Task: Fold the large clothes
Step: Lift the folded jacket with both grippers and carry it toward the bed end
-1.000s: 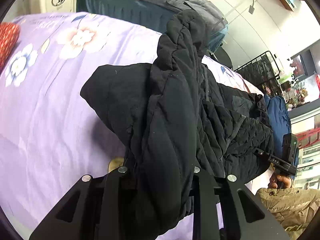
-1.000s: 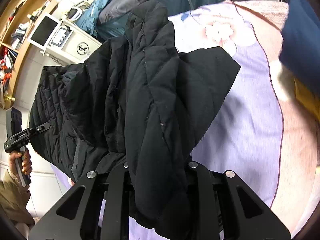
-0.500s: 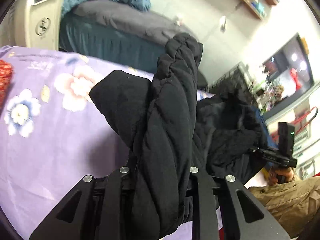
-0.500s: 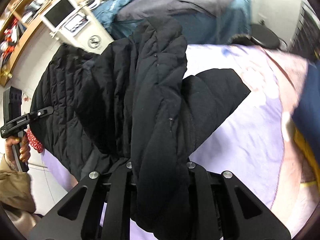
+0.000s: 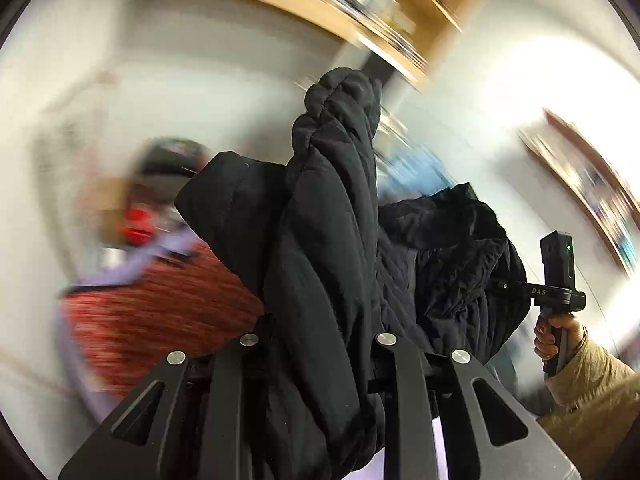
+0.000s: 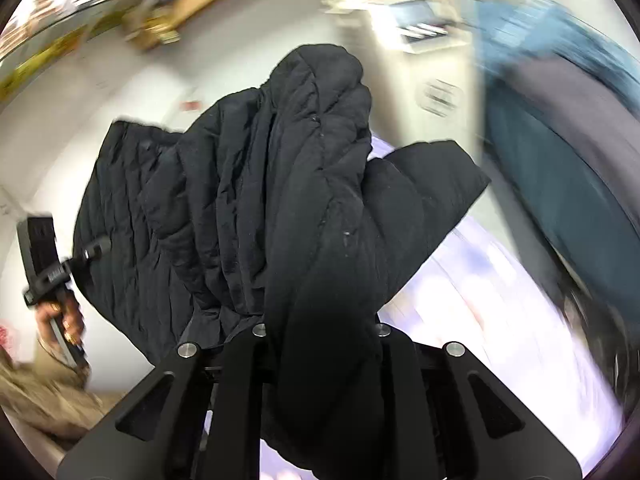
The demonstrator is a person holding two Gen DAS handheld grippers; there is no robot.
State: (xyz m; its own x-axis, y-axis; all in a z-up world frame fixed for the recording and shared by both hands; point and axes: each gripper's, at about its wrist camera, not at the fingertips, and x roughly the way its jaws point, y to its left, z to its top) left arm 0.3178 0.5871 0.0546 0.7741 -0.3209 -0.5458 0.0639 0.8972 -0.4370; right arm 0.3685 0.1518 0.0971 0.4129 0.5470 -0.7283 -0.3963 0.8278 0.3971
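- Readable writing: "DAS" on the side of the right gripper (image 5: 556, 292) as seen from the left wrist view; a small green light shows on the black block above it. Print on the other gripper's body in the right wrist view is too blurred to read.
- Left gripper (image 5: 316, 360): jaws clamped on a thick bunch of the black quilted jacket (image 5: 332, 240); fabric fills the gap and spills over the front.
- Right gripper (image 6: 320, 344): same, jaws pinched on a bunched fold of the black quilted jacket (image 6: 280, 184).
- Jacket hangs in the air, stretched between the two grippers; quilted lining side faces the cameras in the span between.
- Person's hand (image 5: 554, 336) grips the right handle, tan sleeve (image 5: 592, 384) below it.
- Left gripper (image 6: 52, 276) seen from the right wrist view, hand (image 6: 66, 320) on its handle.
- Versus earlier frames: jacket was lying on, then just above, the purple floral sheet; now lifted clear, with wall and wooden shelf (image 5: 360, 8) behind it.
- Background heavily motion-blurred now; it was sharp before.
- Purple sheet (image 6: 480, 300) only lower right in the right view; red patterned item (image 5: 152, 316) lower left in the left view.
- Grip on the fabric unchanged in both views.
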